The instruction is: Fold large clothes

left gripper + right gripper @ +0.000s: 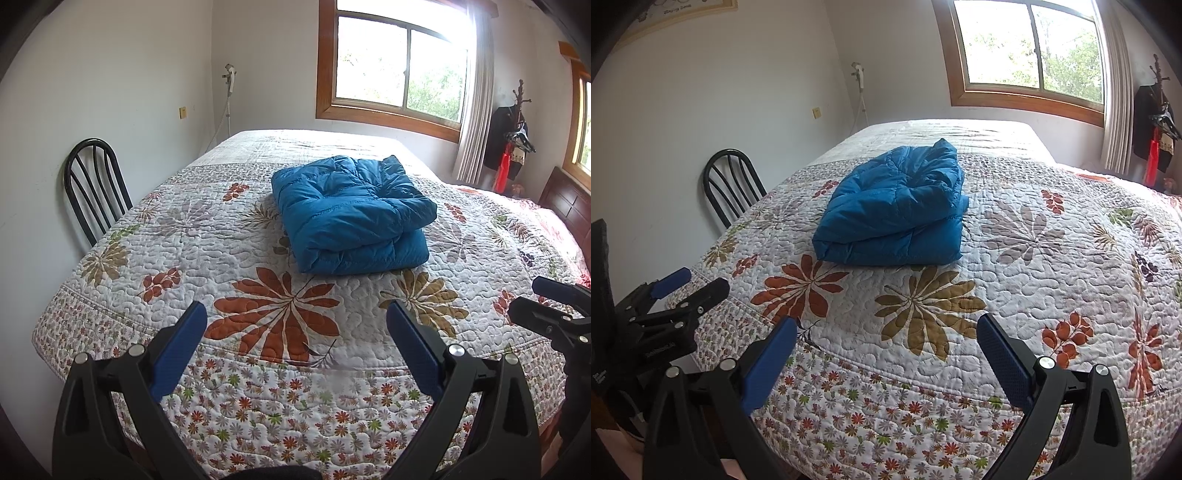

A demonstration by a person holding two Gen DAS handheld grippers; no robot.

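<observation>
A blue padded jacket [351, 214] lies folded into a thick bundle in the middle of the bed, also seen in the right wrist view [894, 210]. My left gripper [295, 310] hovers over the bed's near edge, well short of the jacket, open and holding nothing. My right gripper [886, 325] is likewise open and empty above the near edge. The right gripper shows at the right border of the left wrist view [546, 299]. The left gripper shows at the left of the right wrist view [689, 282].
The bed carries a white floral quilt [229, 258] that hangs over the near edge. A black metal chair [94, 184] stands against the wall on the left. A window [399, 62] with a curtain is behind, and a coat rack [513, 136] and wooden headboard [569, 206] are at the right.
</observation>
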